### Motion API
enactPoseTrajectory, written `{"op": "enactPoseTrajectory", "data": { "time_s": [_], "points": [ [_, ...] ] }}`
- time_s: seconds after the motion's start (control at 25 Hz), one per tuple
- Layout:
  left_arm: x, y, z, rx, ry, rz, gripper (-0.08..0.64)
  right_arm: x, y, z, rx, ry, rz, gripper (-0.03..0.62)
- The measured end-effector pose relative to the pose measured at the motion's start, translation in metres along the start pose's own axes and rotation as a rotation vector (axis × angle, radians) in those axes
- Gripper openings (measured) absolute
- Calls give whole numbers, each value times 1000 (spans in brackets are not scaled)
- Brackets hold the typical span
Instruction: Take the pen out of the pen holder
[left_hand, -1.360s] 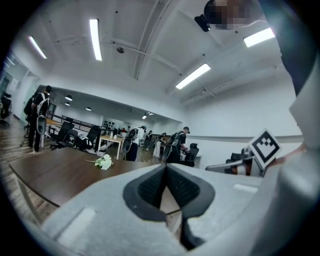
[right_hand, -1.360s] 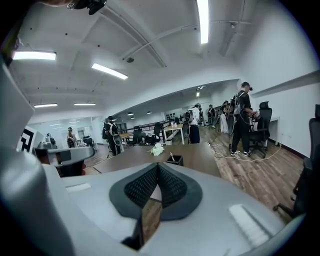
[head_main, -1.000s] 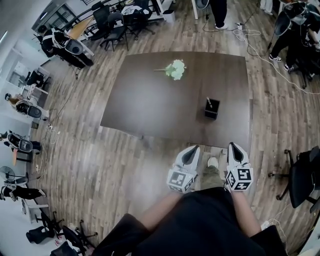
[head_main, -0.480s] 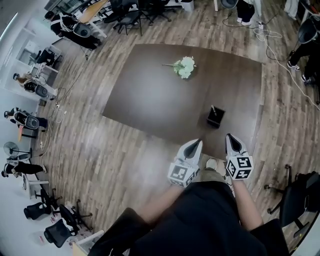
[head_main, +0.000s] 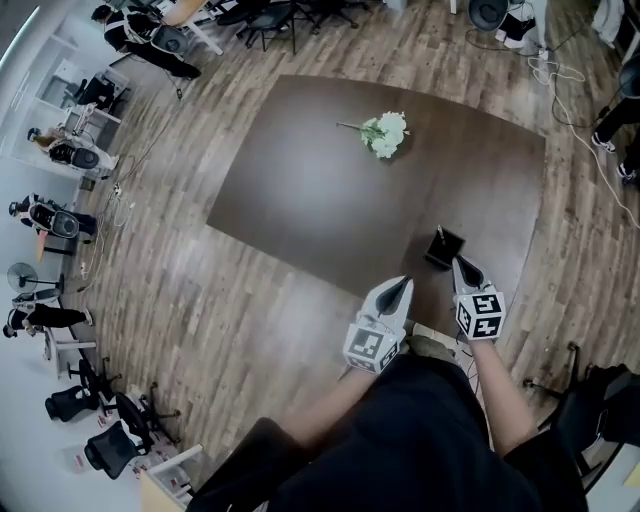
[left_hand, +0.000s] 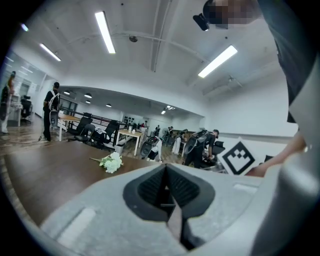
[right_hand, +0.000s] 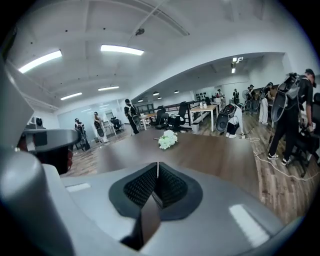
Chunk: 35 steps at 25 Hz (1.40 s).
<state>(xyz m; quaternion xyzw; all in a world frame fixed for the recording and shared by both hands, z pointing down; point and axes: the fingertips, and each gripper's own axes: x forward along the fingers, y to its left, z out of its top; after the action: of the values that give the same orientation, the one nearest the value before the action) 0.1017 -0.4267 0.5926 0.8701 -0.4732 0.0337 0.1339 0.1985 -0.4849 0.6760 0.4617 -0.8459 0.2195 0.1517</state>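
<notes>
Near the pen holder (head_main: 446, 250), the right claw (head_main: 460, 266) and left claw (head_main: 402, 285) are both clenched on nothing.

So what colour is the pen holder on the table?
Black. The pen holder shows best in the head view.

The room is brightly and evenly lit by long ceiling light strips (left_hand: 105, 32), seen high above and ahead of the left gripper (left_hand: 166, 172) and the right gripper (right_hand: 157, 172). A pale, soft sheen is spread over the dark table (head_main: 300, 170) ahead of both. Strong fisheye bending and black corners are shown in both gripper views, where each gripper's near body is blurred and the room beyond is rendered fairly sharp.
</notes>
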Motion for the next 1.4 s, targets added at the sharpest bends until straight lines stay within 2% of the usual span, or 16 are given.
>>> {"op": "enactPoseTrajectory", "data": {
  "time_s": [0.28,0.48,0.68,0.92,1.08,1.4],
  "points": [
    [16,31,0,-33,-2,-8,3,59,-17,-7,-73,109,-13,62],
    [20,61,5,-50,5,12,3,100,-11,-8,-102,186,5,98],
    [31,69,3,-47,3,22,3,130,-19,-14,-142,224,20,100],
    [21,95,4,-101,23,39,3,156,-18,-20,-144,265,7,101],
    [18,106,6,-89,26,58,3,163,-15,-21,-175,291,-21,98],
    [14,116,4,-101,20,66,3,165,-14,-25,-245,300,-46,44]
  ]
}}
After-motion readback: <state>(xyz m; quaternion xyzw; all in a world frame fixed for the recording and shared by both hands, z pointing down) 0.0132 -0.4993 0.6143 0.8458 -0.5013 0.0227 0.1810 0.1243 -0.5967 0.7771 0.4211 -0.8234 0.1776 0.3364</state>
